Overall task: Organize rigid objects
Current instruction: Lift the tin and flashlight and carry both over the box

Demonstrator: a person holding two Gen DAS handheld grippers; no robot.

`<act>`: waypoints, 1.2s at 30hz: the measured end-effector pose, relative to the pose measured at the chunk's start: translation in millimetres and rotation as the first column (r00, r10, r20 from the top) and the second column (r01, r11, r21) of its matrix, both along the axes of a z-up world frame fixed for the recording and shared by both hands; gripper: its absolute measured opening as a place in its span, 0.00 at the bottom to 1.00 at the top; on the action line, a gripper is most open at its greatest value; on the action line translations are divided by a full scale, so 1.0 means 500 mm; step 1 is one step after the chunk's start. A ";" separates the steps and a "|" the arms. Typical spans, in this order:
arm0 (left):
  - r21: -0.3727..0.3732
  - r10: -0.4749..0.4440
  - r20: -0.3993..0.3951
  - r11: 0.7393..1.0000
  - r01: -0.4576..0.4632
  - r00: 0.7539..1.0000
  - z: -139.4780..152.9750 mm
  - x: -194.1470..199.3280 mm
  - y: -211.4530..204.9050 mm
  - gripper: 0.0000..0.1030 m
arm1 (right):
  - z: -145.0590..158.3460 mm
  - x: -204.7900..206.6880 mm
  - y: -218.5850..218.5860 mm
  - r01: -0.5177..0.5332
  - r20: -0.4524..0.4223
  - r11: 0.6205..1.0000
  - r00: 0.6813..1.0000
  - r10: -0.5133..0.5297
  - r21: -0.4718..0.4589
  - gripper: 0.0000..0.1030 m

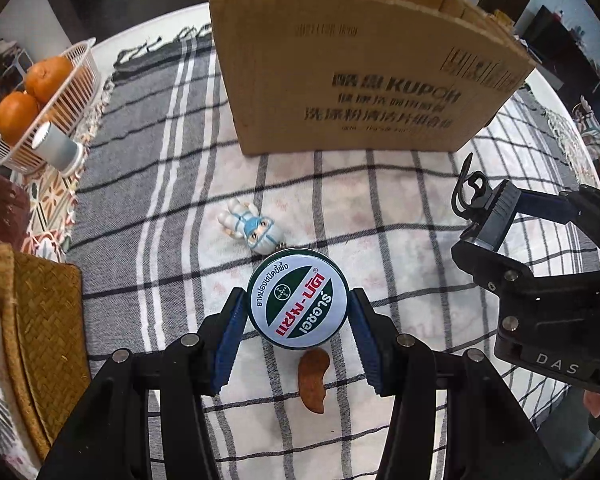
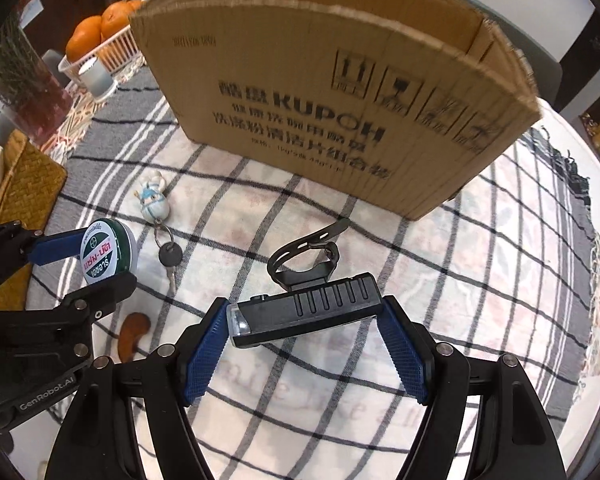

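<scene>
My left gripper [image 1: 298,308] is shut on a round green-and-white tin [image 1: 298,298], held above the checked cloth. From the right wrist view the same tin [image 2: 104,256] sits between the left gripper's blue pads. My right gripper [image 2: 304,316] is shut on a black bike light [image 2: 306,310] with a strap mount, also lifted off the cloth. An open cardboard box [image 1: 360,80] stands behind both. On the cloth lie a small white-and-blue figurine [image 1: 246,224] with a key [image 2: 168,258] on its ring, and a brown curved wooden piece [image 1: 314,380].
A white basket [image 1: 76,80] with oranges and a small white cup [image 1: 56,146] sit at the far left. A woven mat [image 1: 40,332] lies at the left edge. The round table's rim [image 2: 580,216] curves along the right.
</scene>
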State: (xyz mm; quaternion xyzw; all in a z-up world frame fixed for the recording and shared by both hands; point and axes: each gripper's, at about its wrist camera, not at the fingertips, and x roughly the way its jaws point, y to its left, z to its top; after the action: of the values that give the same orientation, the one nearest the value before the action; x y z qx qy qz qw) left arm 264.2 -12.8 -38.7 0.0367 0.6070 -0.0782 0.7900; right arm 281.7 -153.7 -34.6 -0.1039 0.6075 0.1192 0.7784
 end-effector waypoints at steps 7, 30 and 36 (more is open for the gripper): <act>-0.004 -0.009 0.059 1.000 0.009 0.998 0.045 0.004 0.004 0.49 | 0.042 -0.001 -0.002 0.030 0.047 0.999 0.998 -0.030 0.012 0.73; -0.029 -0.023 0.222 0.999 0.030 0.975 0.174 0.014 0.008 0.49 | 0.172 0.007 -0.009 0.093 0.204 0.993 0.973 -0.105 0.068 0.73; -0.034 -0.030 0.258 0.999 0.040 0.966 0.207 0.027 0.003 0.49 | 0.195 0.018 -0.019 0.118 0.227 0.987 0.964 -0.140 0.108 0.73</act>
State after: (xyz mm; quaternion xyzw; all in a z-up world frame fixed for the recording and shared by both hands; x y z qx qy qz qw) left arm 277.5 -11.0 64.6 0.0419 0.4972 -0.0984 0.8610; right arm 290.8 -163.0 63.1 -0.0408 0.5108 0.0835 0.8547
